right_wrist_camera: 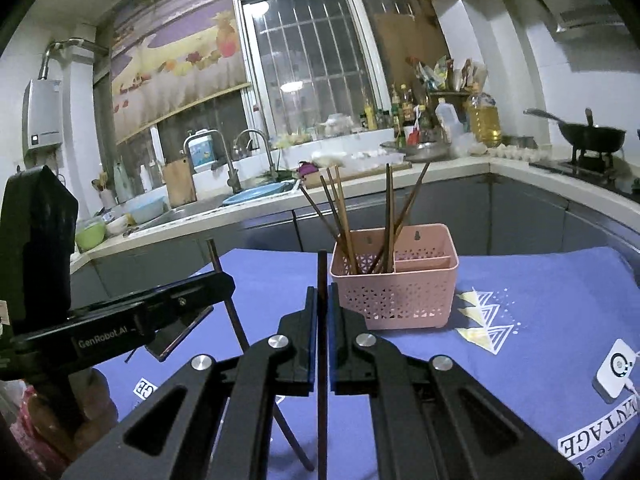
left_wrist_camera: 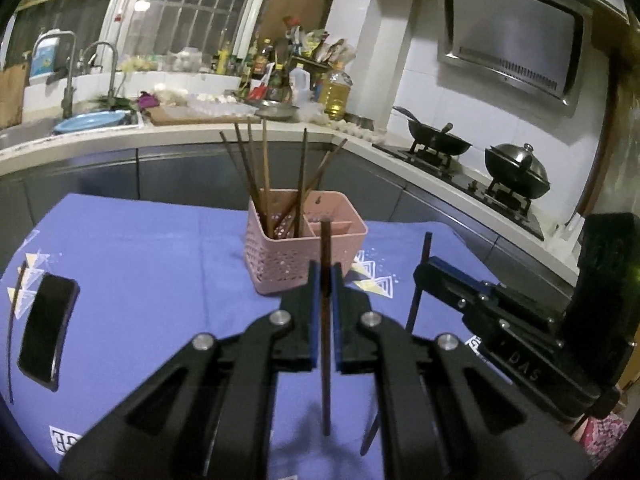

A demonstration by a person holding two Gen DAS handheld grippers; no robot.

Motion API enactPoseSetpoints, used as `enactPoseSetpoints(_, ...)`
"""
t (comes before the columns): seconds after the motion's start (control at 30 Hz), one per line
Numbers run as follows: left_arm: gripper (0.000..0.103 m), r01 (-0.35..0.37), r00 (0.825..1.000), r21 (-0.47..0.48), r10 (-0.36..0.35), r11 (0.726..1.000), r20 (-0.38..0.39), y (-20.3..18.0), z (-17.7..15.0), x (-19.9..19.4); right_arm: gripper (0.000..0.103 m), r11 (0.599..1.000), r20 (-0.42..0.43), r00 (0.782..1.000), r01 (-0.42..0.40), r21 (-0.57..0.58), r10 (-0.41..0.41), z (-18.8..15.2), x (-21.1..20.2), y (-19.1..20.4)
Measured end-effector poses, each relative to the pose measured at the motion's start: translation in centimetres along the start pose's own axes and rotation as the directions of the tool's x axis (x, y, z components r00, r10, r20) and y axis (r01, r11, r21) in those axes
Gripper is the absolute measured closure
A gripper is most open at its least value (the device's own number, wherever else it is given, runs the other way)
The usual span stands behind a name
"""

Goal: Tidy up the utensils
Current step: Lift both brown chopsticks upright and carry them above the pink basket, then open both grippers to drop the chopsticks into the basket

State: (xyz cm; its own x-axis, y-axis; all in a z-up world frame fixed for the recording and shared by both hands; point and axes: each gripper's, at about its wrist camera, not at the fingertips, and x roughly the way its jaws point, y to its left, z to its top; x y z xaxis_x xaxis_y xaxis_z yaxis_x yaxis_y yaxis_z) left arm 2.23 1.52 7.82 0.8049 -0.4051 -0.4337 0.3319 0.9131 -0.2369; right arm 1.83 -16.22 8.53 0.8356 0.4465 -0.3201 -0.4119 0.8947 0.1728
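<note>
Holding one chopstick (left_wrist_camera: 326,320) each, both jaws clamped tight. Pink basket (left_wrist_camera: 304,248) sits mid-frame on the desk (left_wrist_camera: 140,280); I'd keep sticks upright and drop them into the left compartment.

Dim indoor light, bluish cast, dark window (right_wrist_camera: 312,64), faint shadows beneath the tools, fisheye bending, black corners, soft grain.

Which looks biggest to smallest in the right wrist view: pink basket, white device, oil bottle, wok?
1. pink basket
2. wok
3-4. oil bottle and white device: they look alike. The device is also nearer and cut by the edge, so I won't rank them.
</note>
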Motion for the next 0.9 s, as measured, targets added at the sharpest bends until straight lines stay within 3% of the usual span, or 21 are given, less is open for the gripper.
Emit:
enactPoseSetpoints(0.53, 0.098, -0.065, 0.998, 0.065, 0.064, 0.996, 0.009, -2.0, -0.3, -0.5, 0.098, 0.999, 0.06, 0.998, 0.032, -0.005, -0.032, -0.3, -2.2, 0.0)
enactPoseSetpoints(0.9, 0.098, -0.088, 0.996, 0.077, 0.088, 0.993, 0.009, -2.1, -0.3, -0.3, 0.098, 0.999, 0.05, 0.998, 0.049, 0.001, -0.049, -0.7, -2.0, -0.6)
